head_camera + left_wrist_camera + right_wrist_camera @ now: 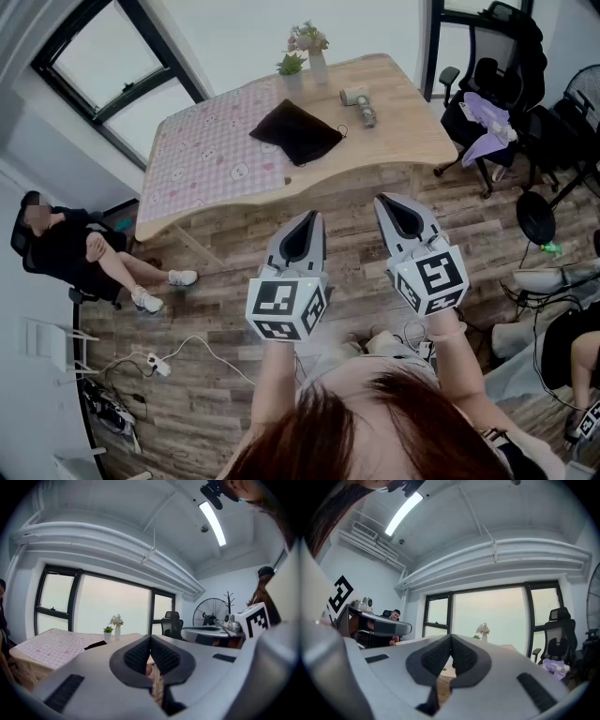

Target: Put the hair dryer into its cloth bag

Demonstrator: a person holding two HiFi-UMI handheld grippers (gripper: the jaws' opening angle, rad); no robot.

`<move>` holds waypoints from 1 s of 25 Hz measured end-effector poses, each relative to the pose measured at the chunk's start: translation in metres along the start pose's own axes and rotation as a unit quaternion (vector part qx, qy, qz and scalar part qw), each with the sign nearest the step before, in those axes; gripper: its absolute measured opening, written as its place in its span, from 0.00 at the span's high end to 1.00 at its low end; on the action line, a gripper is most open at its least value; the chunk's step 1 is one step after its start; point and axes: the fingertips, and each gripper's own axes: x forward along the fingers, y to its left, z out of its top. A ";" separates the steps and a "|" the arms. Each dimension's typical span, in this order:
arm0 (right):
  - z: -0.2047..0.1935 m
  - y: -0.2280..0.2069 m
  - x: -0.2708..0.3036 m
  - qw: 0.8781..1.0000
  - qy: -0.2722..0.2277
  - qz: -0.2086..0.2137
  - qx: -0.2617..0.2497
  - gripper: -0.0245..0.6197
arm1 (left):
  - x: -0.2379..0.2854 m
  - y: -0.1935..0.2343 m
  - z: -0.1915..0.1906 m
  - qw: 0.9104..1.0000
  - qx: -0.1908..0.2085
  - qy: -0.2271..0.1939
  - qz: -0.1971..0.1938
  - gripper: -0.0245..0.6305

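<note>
A grey hair dryer (358, 105) lies on the wooden table (403, 131) near its far right side. The black cloth bag (294, 132) lies flat left of it, partly on a pink checked cloth (211, 155). My left gripper (310, 217) and right gripper (383, 202) are held side by side over the floor, well short of the table's near edge. Both are shut with nothing between the jaws. In the left gripper view the bag (96, 644) shows as a dark strip on the table; the gripper (150, 639) is shut. The right gripper (451, 638) points level at the windows.
A vase of flowers (311, 45) and a small potted plant (292, 67) stand at the table's far edge. A person sits on a chair (66, 248) at left. An office chair with clothes (487, 117) stands right of the table. A fan (213, 612) and cables (155, 364) lie around.
</note>
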 end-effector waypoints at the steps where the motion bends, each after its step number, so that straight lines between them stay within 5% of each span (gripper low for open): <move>1: 0.001 -0.001 0.001 1.000 -0.001 0.000 0.001 0.96 | 0.001 0.000 0.000 1.000 0.000 0.001 0.000 0.95; 25: -0.010 -0.068 -0.004 0.998 -0.004 0.052 0.035 0.96 | 0.061 -0.033 -0.010 0.999 -0.020 0.009 0.042 0.95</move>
